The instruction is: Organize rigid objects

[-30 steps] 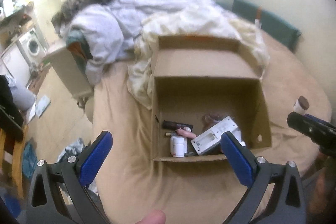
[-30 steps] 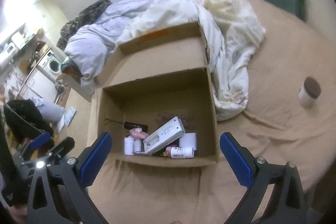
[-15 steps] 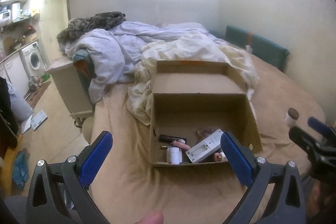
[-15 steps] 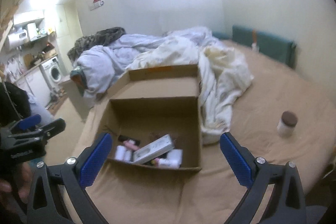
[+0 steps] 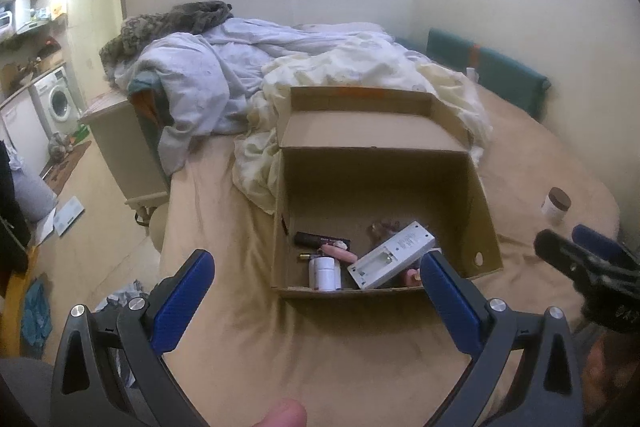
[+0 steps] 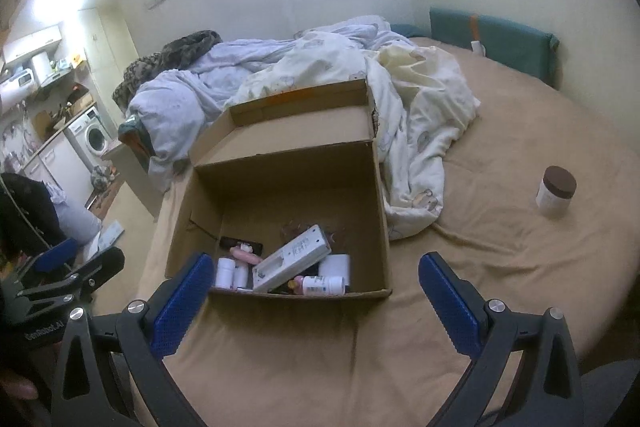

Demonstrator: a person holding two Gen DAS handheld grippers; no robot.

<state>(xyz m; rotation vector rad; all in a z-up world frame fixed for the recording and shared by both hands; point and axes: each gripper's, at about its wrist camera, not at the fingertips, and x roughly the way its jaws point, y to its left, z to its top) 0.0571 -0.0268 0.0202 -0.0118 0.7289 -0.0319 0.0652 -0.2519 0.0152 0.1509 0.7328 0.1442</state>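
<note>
An open cardboard box sits on the tan bed. Inside lie a white remote-like device, white bottles, a pink item and a black tube. A white jar with a brown lid stands alone on the sheet, right of the box. My left gripper is open and holds nothing, just short of the box's near wall. My right gripper is open too, held before the box's near right corner, the jar far to its right.
Rumpled white and cream bedding lies behind the box and against its right side. A green headboard cushion lines the far wall. The bed's left edge drops to a floor with a washing machine and scattered clutter.
Both views first pulled back and tilted up from the box, then came slightly closer again. Both grippers stayed open and nothing in the box or the jar moved.
</note>
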